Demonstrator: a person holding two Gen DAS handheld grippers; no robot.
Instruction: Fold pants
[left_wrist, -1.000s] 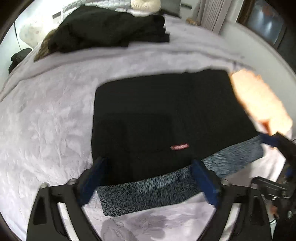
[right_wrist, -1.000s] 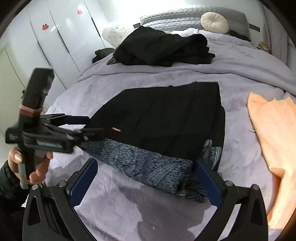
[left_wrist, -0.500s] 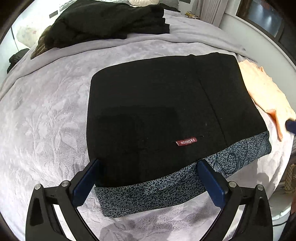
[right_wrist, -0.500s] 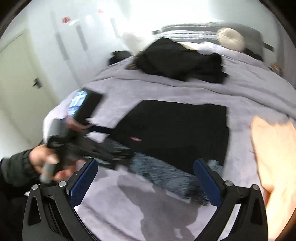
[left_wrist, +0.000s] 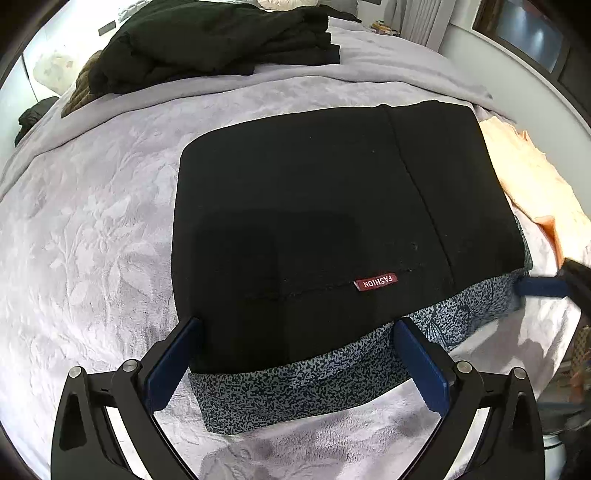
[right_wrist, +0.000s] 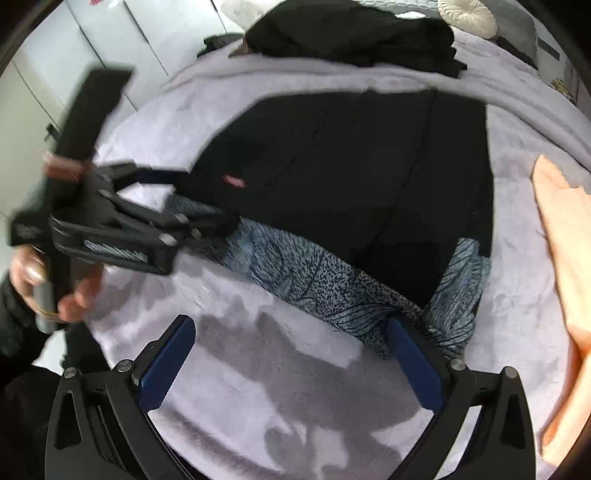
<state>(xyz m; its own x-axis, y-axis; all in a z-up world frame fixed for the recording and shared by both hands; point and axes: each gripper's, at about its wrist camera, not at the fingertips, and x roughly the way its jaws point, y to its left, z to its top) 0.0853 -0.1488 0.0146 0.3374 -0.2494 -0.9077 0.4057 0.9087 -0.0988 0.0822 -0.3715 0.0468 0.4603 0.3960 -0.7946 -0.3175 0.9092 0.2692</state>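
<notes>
Since the earlier frame, both claws have closed in on the near edge of the folded black pants (left_wrist: 332, 221). These lie flat on the pale lilac embossed bedspread (left_wrist: 92, 240), ahead of both claws, speckled blue-grey lining (left_wrist: 295, 384) exposed along the near edge. Left gripper (left_wrist: 295, 363): released, jaws spread wide, straddling that lining edge. Right gripper (right_wrist: 291, 362): released, jaws wide, at the lining's corner. Peach cloth (right_wrist: 569, 236): right of the pants. Red woven label (left_wrist: 375, 283): just ahead of the left claw.
</notes>
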